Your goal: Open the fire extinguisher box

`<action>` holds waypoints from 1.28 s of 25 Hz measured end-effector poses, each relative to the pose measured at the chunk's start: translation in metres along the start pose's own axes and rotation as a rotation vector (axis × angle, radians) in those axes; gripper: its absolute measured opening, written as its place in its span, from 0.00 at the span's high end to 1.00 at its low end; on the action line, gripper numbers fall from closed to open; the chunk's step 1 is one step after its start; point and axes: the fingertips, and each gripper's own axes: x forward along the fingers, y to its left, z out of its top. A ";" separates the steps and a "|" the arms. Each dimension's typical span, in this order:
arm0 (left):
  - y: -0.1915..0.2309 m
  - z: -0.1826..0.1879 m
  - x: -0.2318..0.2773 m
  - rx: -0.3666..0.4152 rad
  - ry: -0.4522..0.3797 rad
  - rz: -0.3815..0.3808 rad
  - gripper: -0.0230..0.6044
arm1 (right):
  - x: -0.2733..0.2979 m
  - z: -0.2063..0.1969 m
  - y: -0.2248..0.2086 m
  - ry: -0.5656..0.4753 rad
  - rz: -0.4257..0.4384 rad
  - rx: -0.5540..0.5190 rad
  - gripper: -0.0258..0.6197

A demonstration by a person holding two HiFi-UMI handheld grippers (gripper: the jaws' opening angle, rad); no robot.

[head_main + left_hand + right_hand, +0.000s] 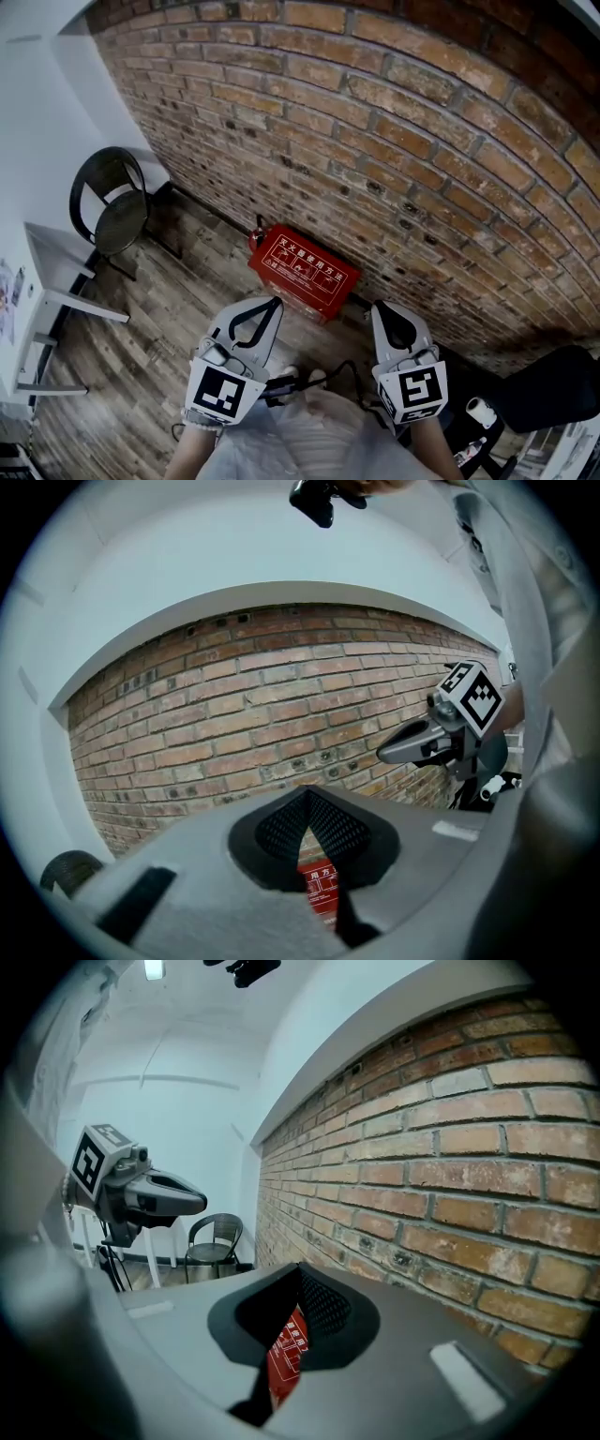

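Note:
The red fire extinguisher box lies on the wooden floor against the brick wall, its lid with white print down. Both grippers hover above the floor on the near side of it, apart from it. My left gripper is shut, its tips meeting with nothing held. My right gripper is also shut and empty. In the left gripper view a strip of the box shows through the slit under the closed left gripper. The right gripper view shows the box the same way below the right gripper.
A black round-backed chair stands at the left by a white table. The brick wall runs behind the box. A dark seat sits at the lower right. A red extinguisher top pokes up at the box's left end.

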 end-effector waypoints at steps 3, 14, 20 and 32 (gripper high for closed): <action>0.003 -0.002 0.003 0.002 0.001 -0.013 0.97 | 0.002 0.000 -0.001 0.009 -0.010 -0.003 0.95; 0.005 -0.010 0.006 -0.007 0.004 -0.055 0.97 | 0.006 -0.005 0.003 0.033 -0.032 0.006 0.95; 0.004 -0.015 0.010 -0.015 0.011 -0.069 0.97 | 0.005 -0.010 0.004 0.046 -0.041 0.019 0.95; -0.001 -0.033 0.019 -0.037 0.013 -0.094 0.97 | 0.010 -0.033 0.015 0.093 -0.018 0.051 0.95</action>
